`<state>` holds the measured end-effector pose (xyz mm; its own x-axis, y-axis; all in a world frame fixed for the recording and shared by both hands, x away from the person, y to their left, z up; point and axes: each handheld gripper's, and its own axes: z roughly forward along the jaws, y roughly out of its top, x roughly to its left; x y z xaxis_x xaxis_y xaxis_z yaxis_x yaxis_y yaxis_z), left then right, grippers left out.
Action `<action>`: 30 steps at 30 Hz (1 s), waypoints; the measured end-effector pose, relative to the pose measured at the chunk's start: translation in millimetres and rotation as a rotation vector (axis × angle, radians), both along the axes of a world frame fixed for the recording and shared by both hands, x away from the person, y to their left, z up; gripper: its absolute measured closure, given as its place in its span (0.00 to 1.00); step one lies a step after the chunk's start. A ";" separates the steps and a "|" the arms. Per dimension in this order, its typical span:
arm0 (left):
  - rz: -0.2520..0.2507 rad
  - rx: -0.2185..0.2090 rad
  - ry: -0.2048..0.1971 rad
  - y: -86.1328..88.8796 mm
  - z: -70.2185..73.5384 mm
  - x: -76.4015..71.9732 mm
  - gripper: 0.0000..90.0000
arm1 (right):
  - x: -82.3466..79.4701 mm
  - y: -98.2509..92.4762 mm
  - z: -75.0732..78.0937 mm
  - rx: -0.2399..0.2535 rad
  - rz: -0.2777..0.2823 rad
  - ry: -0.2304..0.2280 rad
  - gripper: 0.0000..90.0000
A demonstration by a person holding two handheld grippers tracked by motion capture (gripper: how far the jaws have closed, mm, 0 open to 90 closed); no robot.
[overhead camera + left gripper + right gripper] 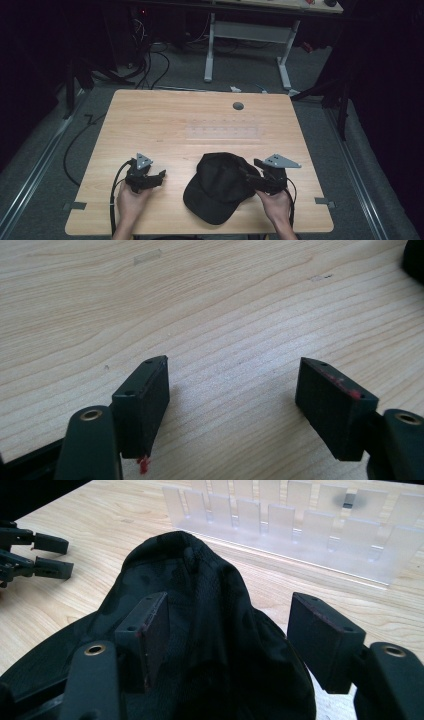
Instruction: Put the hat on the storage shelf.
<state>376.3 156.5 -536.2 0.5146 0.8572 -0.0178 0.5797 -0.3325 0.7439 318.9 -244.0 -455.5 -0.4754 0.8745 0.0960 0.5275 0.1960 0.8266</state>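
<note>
A wooden table is being seen from above, standing on a grey floor, and a second table with white legs is being seen behind it. On the near half of the wooden table a black cap is lying, with its brim pointed toward the near edge and its rounded crown toward the far side. Just beyond the cap, a clear plastic rack with many upright slots is being seen lying across the middle of the table, apart from the cap. A small grey round plug is set in the table near its far edge. The right gripper is being held by a hand at the right side of the cap, and in the right gripper view its jaws are being kept spread wide, one on each side of the crown; the cloth is rising between them, the left pad is close against it and the right pad is standing clear of it, so the cap is not being pinched. The left gripper is being held by the other hand well to the left of the cap, and in the left gripper view its jaws are also being kept spread, with bare wood between them. A bit of red is being seen on the pads of this gripper.
</note>
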 end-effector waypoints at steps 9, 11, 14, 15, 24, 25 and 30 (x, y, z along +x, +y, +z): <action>0.001 0.000 0.000 0.0 0.0 -0.2 0.33 | 14.2 8.9 -5.1 -0.002 0.013 0.039 0.39; 0.001 0.000 0.000 0.0 0.0 -0.3 0.33 | 17.1 10.7 -7.0 -0.002 0.013 0.052 0.40; 0.000 0.000 0.000 0.0 0.0 -0.3 0.33 | 21.0 13.0 -9.7 -0.009 0.011 0.067 0.42; -0.001 0.002 0.001 0.1 0.1 -0.3 0.33 | 22.0 13.4 -10.5 -0.009 0.008 0.070 0.43; -0.001 0.002 0.001 0.1 0.1 -0.3 0.33 | 30.2 15.9 -16.8 -0.021 0.005 0.100 0.56; -0.001 0.002 0.001 0.1 0.1 -0.3 0.33 | 30.6 16.3 -17.2 -0.021 0.007 0.102 0.59; -0.001 0.002 0.001 0.1 0.1 -0.3 0.33 | 32.6 17.3 -18.8 -0.022 0.025 0.112 0.71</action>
